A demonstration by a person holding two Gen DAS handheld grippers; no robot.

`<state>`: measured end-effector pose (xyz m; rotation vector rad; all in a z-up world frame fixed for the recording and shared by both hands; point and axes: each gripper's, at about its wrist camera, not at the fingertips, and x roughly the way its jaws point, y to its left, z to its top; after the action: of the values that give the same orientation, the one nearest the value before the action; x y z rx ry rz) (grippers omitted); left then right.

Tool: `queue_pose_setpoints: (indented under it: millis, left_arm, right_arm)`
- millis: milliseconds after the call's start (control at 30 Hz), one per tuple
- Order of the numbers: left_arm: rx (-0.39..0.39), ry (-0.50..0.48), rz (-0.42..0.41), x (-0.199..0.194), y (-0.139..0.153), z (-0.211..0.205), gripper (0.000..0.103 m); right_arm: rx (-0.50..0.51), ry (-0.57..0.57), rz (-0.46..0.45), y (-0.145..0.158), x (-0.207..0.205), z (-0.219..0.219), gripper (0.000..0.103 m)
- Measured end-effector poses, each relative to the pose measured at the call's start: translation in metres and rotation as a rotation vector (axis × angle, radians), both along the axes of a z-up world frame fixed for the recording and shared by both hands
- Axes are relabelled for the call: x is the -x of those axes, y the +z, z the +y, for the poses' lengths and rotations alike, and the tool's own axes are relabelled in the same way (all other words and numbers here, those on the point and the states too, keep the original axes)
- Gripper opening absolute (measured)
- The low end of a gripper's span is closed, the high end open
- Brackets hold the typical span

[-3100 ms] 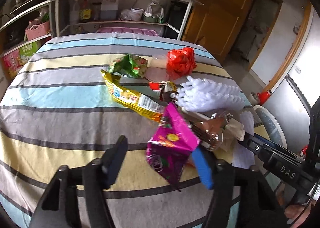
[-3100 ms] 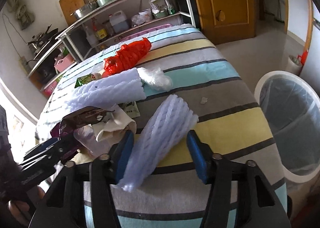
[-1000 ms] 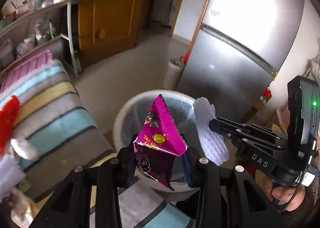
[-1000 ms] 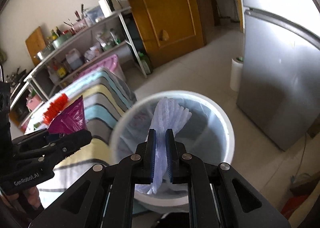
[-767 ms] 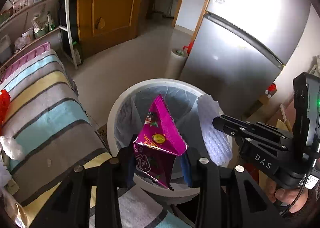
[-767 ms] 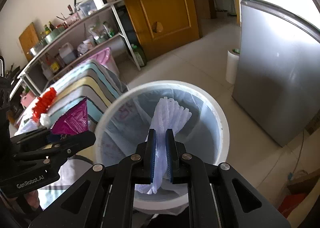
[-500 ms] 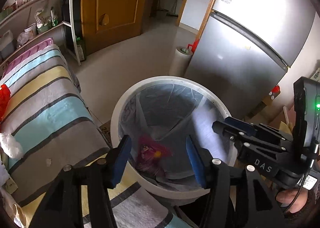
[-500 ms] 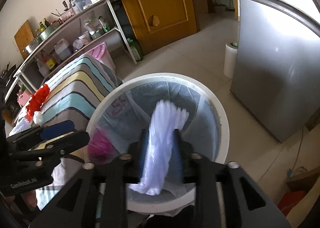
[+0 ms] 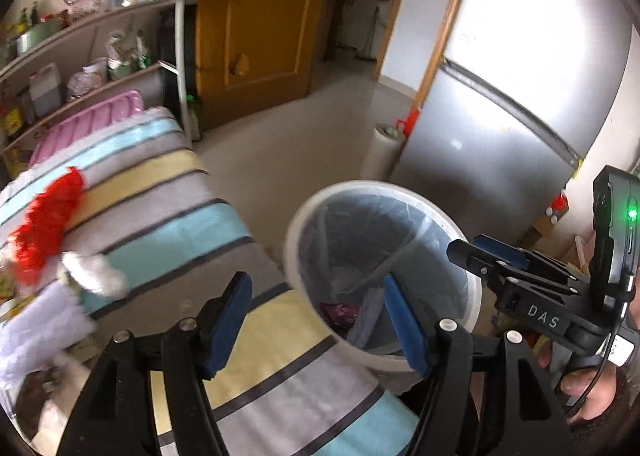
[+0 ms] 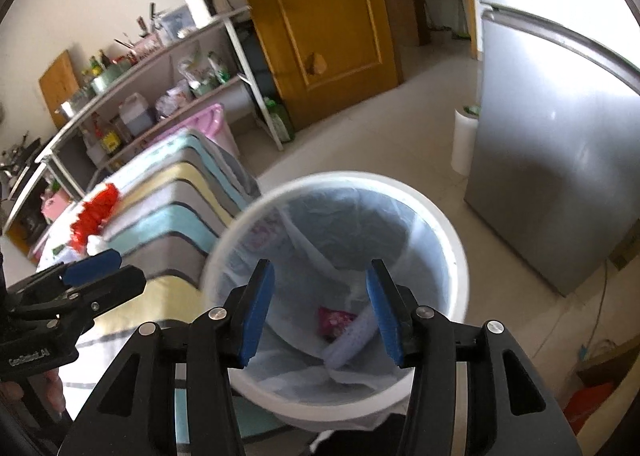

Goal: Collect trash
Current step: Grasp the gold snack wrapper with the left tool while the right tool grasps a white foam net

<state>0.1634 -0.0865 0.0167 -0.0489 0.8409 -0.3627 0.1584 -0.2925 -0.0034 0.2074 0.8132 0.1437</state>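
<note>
With the purple snack wrapper (image 10: 335, 321) and white foam net (image 10: 352, 338) lying in the lined trash bin (image 10: 448, 240), both grippers' fingers, just opened and empty, should swing back toward the striped counter (image 9: 168, 216) for the red bag (image 9: 44, 216).

This is a home kitchen. A silver refrigerator (image 10: 560, 176) stands by a wooden door (image 10: 324, 16), and a metal shelf rack (image 10: 160, 68) along the wall holds bottles, pots, a cutting board and a kettle. A desk under a striped cloth (image 9: 168, 224) has a lined white waste bin (image 10: 448, 232) beside its edge on the tiled floor.
</note>
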Motion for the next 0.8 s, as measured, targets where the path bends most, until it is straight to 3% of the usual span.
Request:
queue_pose_setpoints:
  millis: [467, 800]
  left_arm:
    - [0.006, 0.230, -0.103, 0.045, 0.031, 0.114, 0.075]
    - [-0.006, 0.454, -0.073, 0.065, 0.016, 0.210, 0.077]
  right_arm:
    - [-0.041, 0.264, -0.094, 0.029, 0.008, 0.104, 0.050]
    - [-0.060, 0.521, -0.110, 0.031, 0.002, 0.188, 0.050]
